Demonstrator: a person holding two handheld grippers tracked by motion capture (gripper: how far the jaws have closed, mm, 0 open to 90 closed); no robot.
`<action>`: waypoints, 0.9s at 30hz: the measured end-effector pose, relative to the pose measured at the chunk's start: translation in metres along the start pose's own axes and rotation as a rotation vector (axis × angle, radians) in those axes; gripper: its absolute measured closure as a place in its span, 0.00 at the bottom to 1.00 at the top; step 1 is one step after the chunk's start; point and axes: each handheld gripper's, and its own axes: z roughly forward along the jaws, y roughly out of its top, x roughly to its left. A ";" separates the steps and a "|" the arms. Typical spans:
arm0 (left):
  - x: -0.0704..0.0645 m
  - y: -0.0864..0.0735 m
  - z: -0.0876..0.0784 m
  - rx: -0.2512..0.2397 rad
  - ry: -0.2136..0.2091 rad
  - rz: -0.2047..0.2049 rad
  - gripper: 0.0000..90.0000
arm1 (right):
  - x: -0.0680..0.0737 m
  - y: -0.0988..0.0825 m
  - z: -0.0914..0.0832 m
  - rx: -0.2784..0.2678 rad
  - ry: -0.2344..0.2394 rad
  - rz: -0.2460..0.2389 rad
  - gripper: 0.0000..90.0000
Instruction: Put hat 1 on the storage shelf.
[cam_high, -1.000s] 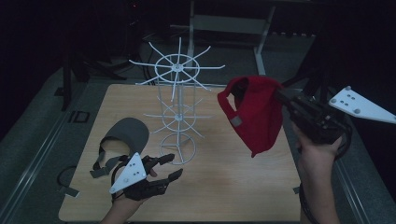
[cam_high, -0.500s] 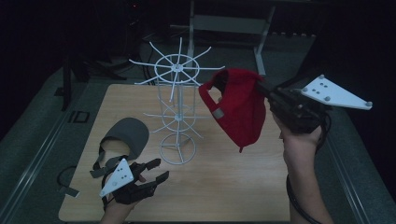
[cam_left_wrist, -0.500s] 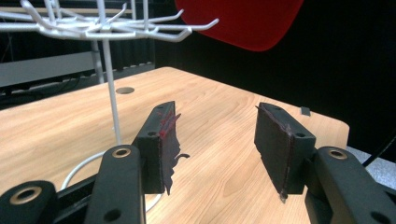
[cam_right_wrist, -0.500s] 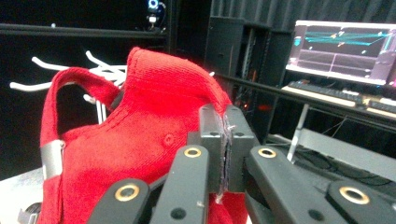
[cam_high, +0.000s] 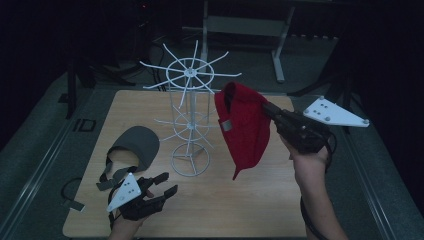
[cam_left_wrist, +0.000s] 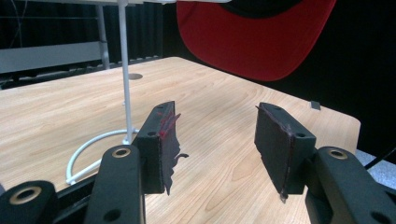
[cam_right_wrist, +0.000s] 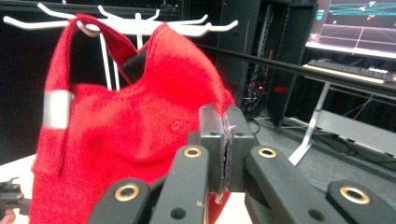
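A: Where's the red fabric baseball cap (cam_high: 245, 127) rn?

B: Up in the air over the right half of the light wooden tabletop (cam_high: 220, 210), pinched by the right hand-held gripper (cam_high: 270, 111). Jaws clenched tight on the cloth at the cap's edge; in the right gripper view the pads (cam_right_wrist: 211, 135) meet w/ red fabric squeezed between them.

A: Near the rack?

B: Yep, just beside the white wire hat rack w/ radiating hook arms (cam_high: 190, 120). In the right gripper view the cap's back strap (cam_right_wrist: 70, 35) lies against a hook arm at the top tier, looks like touching, can't tell if it's hooked on. Brim hangs down, pointing at the tabletop.

A: And the left one?

B: Left hand-held gripper (cam_high: 162, 184) sits low at the front left of the tabletop, jaws released, apart w/ nothing between them. Left gripper view: bare wood shows through the gap, the rack's round wire base (cam_left_wrist: 93, 149) to one side, the cap's red brim (cam_left_wrist: 254, 39) overhead farther off.

A: Anything else on there?

B: A dark grey visor cap w/ loose black straps (cam_high: 132, 147), lying flat on the left side, just behind the left hand-held gripper, apart from it & from the rack base
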 end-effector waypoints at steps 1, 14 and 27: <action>0.000 -0.001 0.000 -0.003 0.003 -0.004 0.55 | 0.000 -0.002 0.000 -0.003 0.009 0.004 0.98; 0.003 -0.007 0.000 0.001 0.010 -0.019 0.54 | -0.014 -0.030 -0.013 -0.017 0.078 0.073 0.88; 0.005 -0.009 -0.001 0.011 0.018 -0.024 0.54 | -0.025 -0.047 -0.031 -0.008 0.104 0.096 0.60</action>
